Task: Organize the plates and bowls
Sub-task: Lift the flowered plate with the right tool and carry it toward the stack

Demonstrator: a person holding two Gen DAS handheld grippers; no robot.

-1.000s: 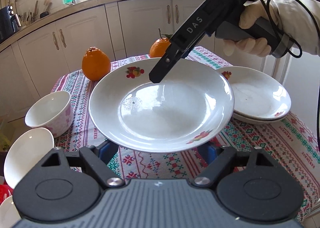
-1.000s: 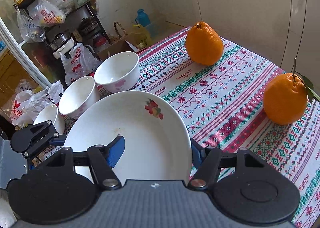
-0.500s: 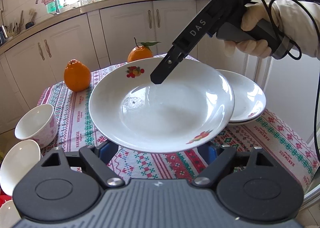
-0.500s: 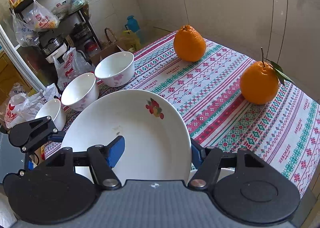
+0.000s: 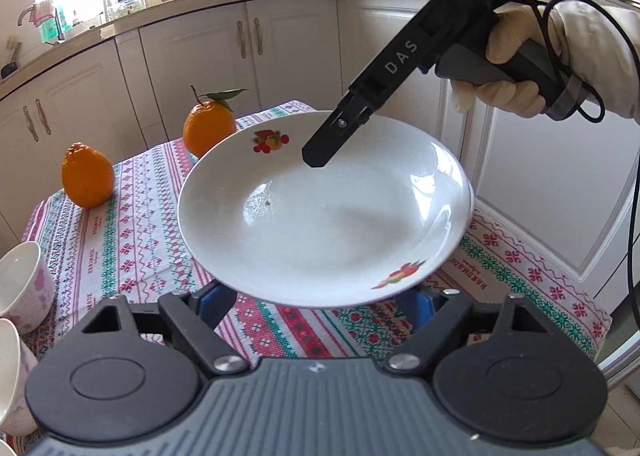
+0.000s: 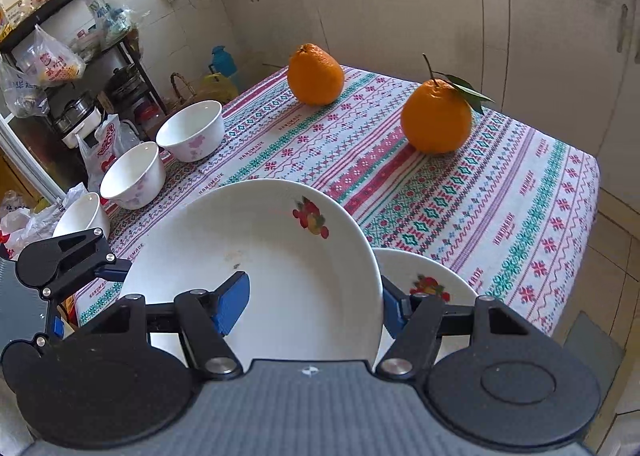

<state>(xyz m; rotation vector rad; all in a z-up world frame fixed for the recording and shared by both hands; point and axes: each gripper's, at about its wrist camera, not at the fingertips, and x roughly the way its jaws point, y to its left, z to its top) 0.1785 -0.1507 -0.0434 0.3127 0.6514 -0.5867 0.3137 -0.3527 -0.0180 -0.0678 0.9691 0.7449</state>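
Both tongs carry one white fruit-print plate above the tabletop: right tongs pinch its rim, left tongs apparently clamp the opposite edge. Another plate lies underneath; three bowls far left.

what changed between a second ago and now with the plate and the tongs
The held plate has been carried across the table toward the stacked plates; in the left wrist view it now covers them, and the two oranges and the bowls have slid leftward. Nothing was taken or let go: the right tongs stay clamped on the plate's rim, and the left tongs still sit at its near edge underneath.
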